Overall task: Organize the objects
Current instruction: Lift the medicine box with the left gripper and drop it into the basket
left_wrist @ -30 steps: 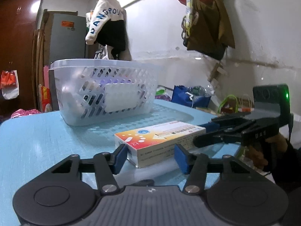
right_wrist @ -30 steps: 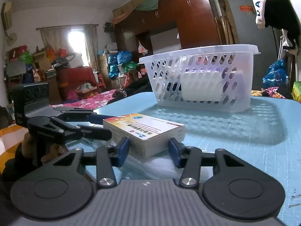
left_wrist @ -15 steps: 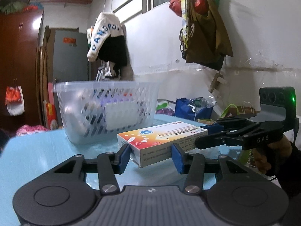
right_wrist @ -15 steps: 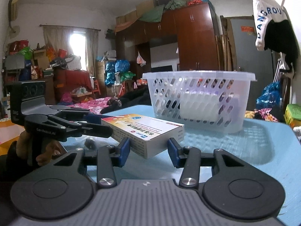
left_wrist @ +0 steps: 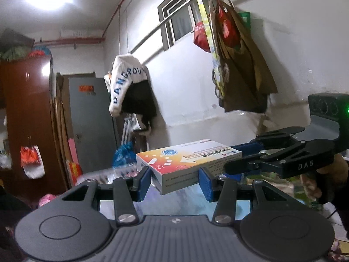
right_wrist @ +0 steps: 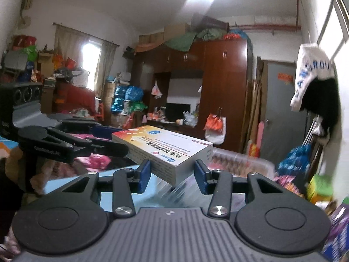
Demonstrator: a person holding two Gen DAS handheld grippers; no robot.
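Note:
A flat medicine box point(left_wrist: 188, 163), white with an orange and yellow top, hangs in the air above the light blue table point(left_wrist: 187, 198). My left gripper point(left_wrist: 174, 180) is shut on its near end, blue pads pressed on both sides. My right gripper point(left_wrist: 236, 156) comes in from the right and is shut on the far end. In the right wrist view the same box point(right_wrist: 165, 150) sits between the right gripper's point(right_wrist: 172, 175) pads, and the left gripper point(right_wrist: 116, 139) clamps the other end. The white slotted basket point(right_wrist: 240, 161) lies low behind the box, blurred.
A white and black garment point(left_wrist: 128, 87) and several bags point(left_wrist: 235, 65) hang on the white wall. A grey door point(left_wrist: 91, 126) and a brown wardrobe point(right_wrist: 218, 91) stand behind the table. A person's hand point(left_wrist: 327, 179) holds the right gripper's handle.
Both grippers have risen together with the box, which has left the table. The basket has dropped from the middle of both views to the lower edge behind the box.

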